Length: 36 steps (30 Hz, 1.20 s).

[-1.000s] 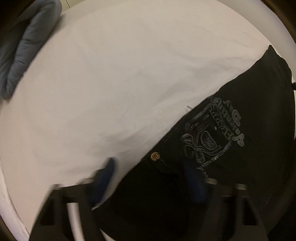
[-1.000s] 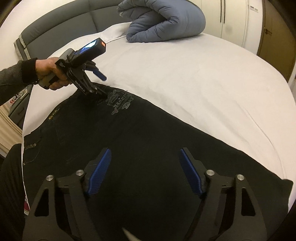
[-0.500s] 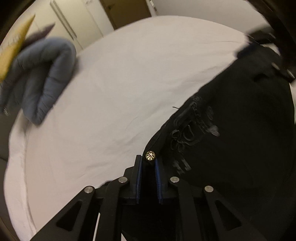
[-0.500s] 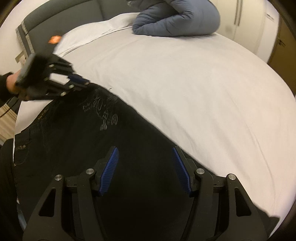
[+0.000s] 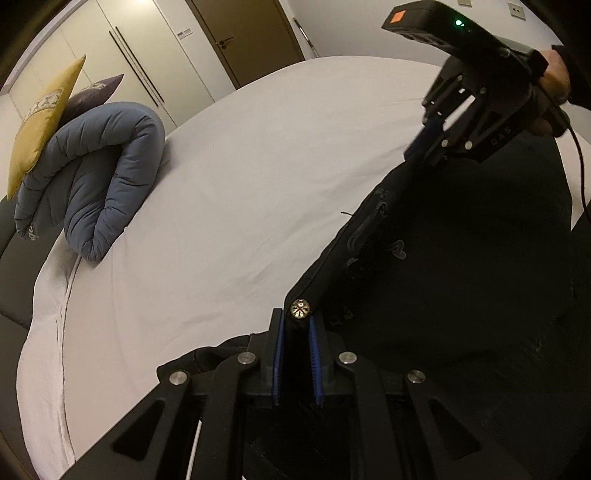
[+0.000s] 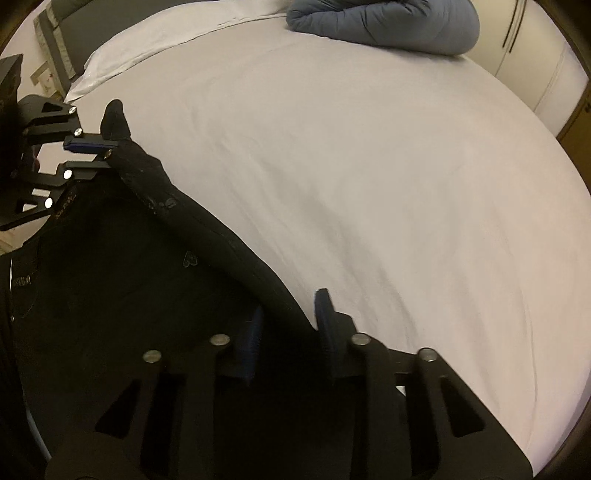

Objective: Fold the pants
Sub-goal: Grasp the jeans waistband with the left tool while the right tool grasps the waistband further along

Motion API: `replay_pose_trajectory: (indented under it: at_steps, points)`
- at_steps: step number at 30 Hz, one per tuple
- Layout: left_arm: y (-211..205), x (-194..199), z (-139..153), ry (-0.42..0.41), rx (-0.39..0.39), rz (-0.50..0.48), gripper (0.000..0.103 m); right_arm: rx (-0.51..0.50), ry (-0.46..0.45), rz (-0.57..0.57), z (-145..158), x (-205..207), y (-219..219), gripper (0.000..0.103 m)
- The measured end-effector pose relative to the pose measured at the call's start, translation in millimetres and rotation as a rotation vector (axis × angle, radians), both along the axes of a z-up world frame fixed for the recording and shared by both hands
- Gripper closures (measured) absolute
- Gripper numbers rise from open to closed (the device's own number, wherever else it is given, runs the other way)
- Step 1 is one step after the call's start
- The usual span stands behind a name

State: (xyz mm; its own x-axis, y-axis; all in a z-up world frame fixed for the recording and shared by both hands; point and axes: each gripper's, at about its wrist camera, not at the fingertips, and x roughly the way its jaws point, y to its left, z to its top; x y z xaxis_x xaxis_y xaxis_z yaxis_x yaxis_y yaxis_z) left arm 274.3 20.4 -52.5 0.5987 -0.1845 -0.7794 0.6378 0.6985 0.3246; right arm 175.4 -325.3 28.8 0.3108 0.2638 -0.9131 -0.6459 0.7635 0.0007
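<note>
Black pants lie on the white bed sheet. In the left wrist view my left gripper is shut on the waistband just below its brass button, holding that corner up. My right gripper shows at the upper right, pinching the pants' long edge, with a person's hand behind it. In the right wrist view the right gripper is blurred; its jaws are closing on the raised edge of the pants, which sits between the blue pads. The left gripper grips the far corner.
A rolled blue duvet lies at the far side of the bed, also in the right wrist view. Yellow and purple cushions lean behind it. A door and wardrobe stand beyond; a grey headboard is at the left.
My left gripper shut on the waistband by the button and lifted it. My right gripper slid to the pants' edge and its jaws narrowed around the fabric.
</note>
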Motion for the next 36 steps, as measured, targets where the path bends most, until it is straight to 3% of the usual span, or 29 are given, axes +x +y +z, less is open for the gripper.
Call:
replay_pose_trajectory:
  at_steps: [7, 14, 18, 21, 29, 33, 36]
  points:
    - [5, 1, 1, -0.008, -0.024, 0.014, 0.090, 0.085, 0.004, -0.100, 11, -26, -8, 0.099]
    - [3, -20, 8, 0.001, -0.055, 0.007, 0.091, 0.252, 0.074, -0.275, 11, -35, -7, 0.100]
    - [10, -41, 9, 0.023, -0.078, -0.003, 0.091, 0.363, 0.110, -0.288, 14, -52, -3, 0.100]
    - [17, -61, 10, 0.026, -0.077, -0.023, 0.091, 0.311, 0.081, -0.215, 11, -74, 23, 0.100]
    - [23, -136, -4, 0.059, 0.000, -0.187, 0.092, 0.032, -0.005, 0.036, 15, -170, 50, 0.101]
    - [18, -172, -22, 0.064, 0.091, -0.266, 0.092, -0.203, -0.110, 0.220, 3, -228, 89, 0.101]
    - [21, -190, -28, 0.070, 0.116, -0.303, 0.094, -0.309, -0.136, 0.345, -8, -257, 110, 0.101]
